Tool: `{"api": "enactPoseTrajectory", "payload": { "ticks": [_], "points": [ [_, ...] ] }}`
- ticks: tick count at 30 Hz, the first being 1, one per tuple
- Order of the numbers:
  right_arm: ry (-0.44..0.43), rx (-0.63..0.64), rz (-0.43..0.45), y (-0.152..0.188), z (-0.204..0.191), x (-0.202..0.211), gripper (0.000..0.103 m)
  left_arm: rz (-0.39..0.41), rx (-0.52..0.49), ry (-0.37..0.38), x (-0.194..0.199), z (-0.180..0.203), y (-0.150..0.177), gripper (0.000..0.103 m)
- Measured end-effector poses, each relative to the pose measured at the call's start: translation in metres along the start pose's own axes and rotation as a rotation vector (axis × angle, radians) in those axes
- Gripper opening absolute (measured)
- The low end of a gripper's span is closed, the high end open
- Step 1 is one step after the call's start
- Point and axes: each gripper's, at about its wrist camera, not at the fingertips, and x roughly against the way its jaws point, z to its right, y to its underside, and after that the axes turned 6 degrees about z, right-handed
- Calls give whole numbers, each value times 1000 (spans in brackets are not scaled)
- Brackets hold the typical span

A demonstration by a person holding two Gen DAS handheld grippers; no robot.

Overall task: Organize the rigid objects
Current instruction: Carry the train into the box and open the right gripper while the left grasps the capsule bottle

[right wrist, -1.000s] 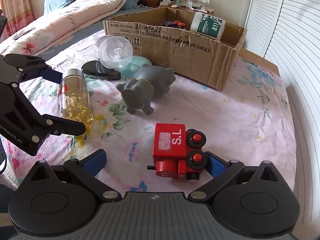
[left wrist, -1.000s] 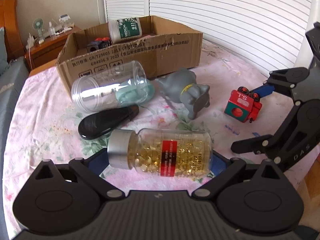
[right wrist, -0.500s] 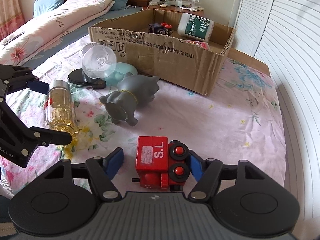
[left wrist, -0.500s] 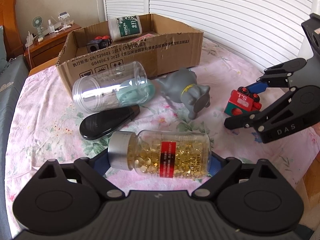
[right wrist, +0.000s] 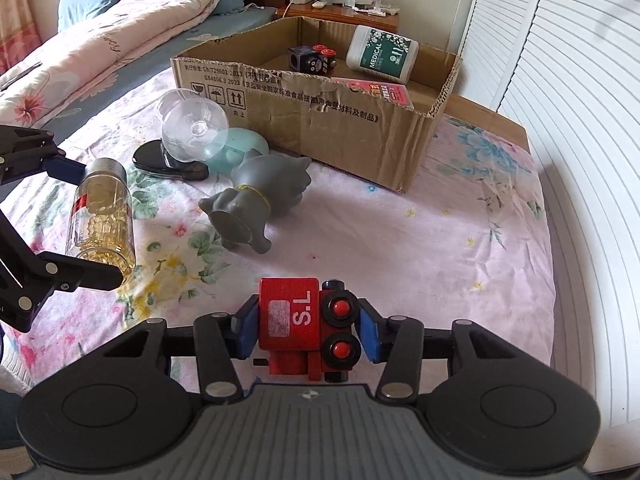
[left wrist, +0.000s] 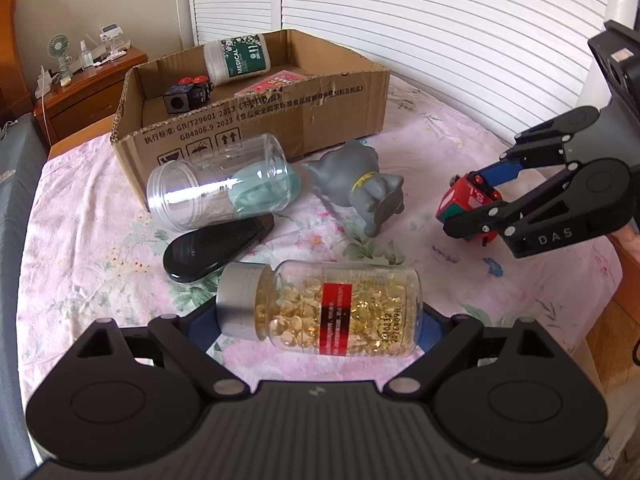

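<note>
We read "S.L" in white on the red toy train (right wrist: pixel 298 322). The white bottle (right wrist: pixel 382 59) in the box (left wrist: pixel 256 120) says "MEDICAL" on its green label. The box wall carries "GB/T29601 2013" and "GB4806.9 2023", a line of Chinese print and handling signs: an umbrella and up arrows. The right gripper (left wrist: pixel 490 204) bears "DAS". On the capsule bottle (left wrist: pixel 320 312) we make out "210232" by the red label; the finer print is unreadable.

right gripper (right wrist: pixel 306 334) closes in | blue pads now pressing both sides of red toy train (right wrist: pixel 304 330) | jaws were wide earlier
</note>
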Motion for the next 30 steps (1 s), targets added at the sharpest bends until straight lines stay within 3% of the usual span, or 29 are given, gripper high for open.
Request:
{"api": "enactPoseTrajectory", "payload": {
  "ticks": [8, 17, 25, 30],
  "points": [
    [26, 53, 33, -29, 2, 20, 54, 17, -9, -9, 21, -17, -14, 93],
    [43, 69, 147, -98, 16, 35, 54, 77, -4, -66, 37, -39, -27, 93],
    [82, 86, 154, -155, 29, 9, 54, 86, 22, -89, 38, -56, -27, 93],
    [99, 90, 95, -175, 34, -20, 54, 86, 28, -95, 37, -60, -25, 93]
  ]
}}
